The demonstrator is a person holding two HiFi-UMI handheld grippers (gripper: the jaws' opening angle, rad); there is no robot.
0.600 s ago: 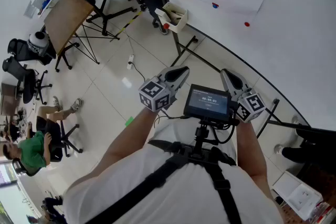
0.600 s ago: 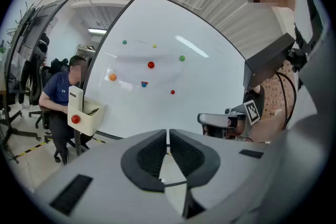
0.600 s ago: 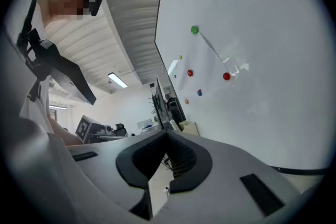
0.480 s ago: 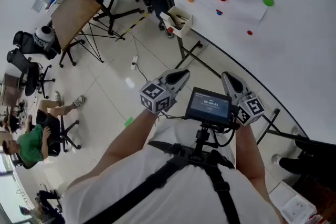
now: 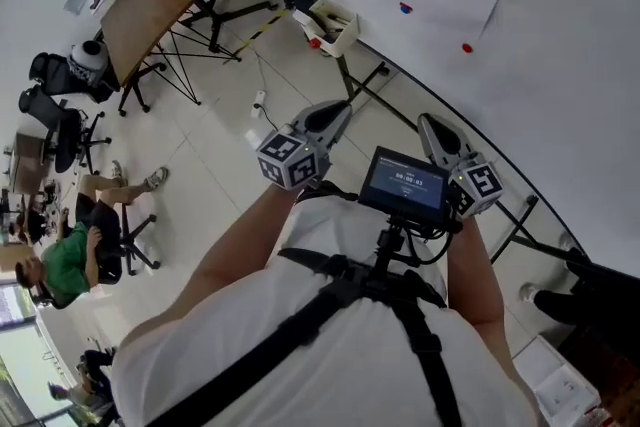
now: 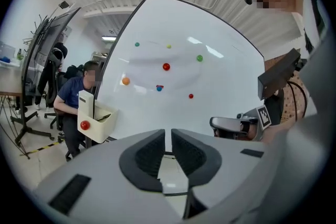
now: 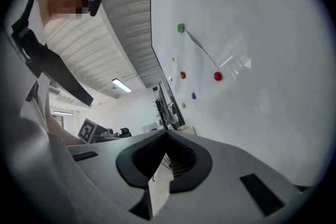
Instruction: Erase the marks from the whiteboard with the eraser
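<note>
The whiteboard stands on a wheeled stand at the upper right, with several coloured magnets on it; a thin line runs from the green magnet to a red one. A white tray hangs at the board's lower left corner and has a red magnet on its front. I cannot make out an eraser. My left gripper is held in the air short of the board, shut with nothing between its jaws. To its right, my right gripper is also shut and holds nothing.
A small screen is mounted on the chest rig between the grippers. A person sits just left of the board, behind the tray. A wooden easel table, office chairs and another seated person are on the tiled floor at the left.
Both grippers sit a little higher in the head view and nearer the board's stand. Their jaws look the same as before.
</note>
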